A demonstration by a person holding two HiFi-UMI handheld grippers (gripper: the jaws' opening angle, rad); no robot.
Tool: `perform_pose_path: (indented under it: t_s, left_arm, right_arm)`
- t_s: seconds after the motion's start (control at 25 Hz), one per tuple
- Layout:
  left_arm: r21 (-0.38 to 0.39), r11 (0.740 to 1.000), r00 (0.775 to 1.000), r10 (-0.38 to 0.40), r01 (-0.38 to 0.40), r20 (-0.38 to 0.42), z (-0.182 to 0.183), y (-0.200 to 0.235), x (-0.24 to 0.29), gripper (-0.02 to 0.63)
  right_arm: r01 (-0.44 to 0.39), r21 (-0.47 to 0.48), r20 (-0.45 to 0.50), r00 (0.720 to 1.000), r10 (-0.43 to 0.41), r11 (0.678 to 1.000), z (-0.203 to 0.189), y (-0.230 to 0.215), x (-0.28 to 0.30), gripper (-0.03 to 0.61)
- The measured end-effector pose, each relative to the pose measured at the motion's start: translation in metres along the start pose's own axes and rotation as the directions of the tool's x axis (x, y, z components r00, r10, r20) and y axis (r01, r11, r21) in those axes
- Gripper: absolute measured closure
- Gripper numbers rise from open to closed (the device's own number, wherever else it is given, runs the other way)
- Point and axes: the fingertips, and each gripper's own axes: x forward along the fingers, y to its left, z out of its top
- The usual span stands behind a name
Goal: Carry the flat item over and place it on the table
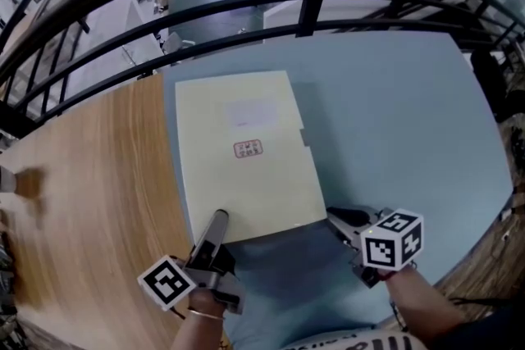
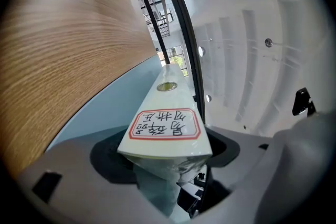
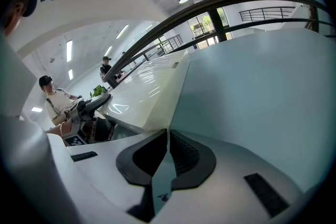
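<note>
A flat cream folder (image 1: 246,152) with a red-framed label lies on the pale blue table top (image 1: 394,119), its left edge along the wood part (image 1: 90,176). My left gripper (image 1: 217,219) is at its near left edge. In the left gripper view the folder's labelled spine (image 2: 165,123) sits between the jaws of that gripper (image 2: 165,160), which stand wide and do not clearly press on it. My right gripper (image 1: 335,217) is at the near right corner. The right gripper view shows this gripper (image 3: 167,139) shut on a thin edge of the folder (image 3: 147,94).
A black curved railing (image 1: 303,4) bounds the table's far side, with a lower floor beyond it. A person (image 3: 52,99) sits at the left in the right gripper view. The blue surface stretches to the right of the folder.
</note>
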Motion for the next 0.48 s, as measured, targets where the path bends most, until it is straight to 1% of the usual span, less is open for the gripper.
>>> perform_pose_path:
  t_s: [0.36, 0.48]
  left_arm:
    - [0.018, 0.997, 0.996, 0.074, -0.075, 0.05, 0.0014, 0.0038, -0.0007, 0.246]
    - [0.031, 0.991, 0.989, 0.128, -0.13, 0.073, 0.0029, 0.0088, -0.0045, 0.237]
  right_arm:
    - [-0.008, 0.0, -0.001, 1.0, 0.008, 1.0, -0.0017, 0.0002, 0.0015, 0.535]
    - [-0.013, 0.0, 0.002, 1.0, 0.013, 1.0, -0.0014, 0.001, 0.001, 0.535]
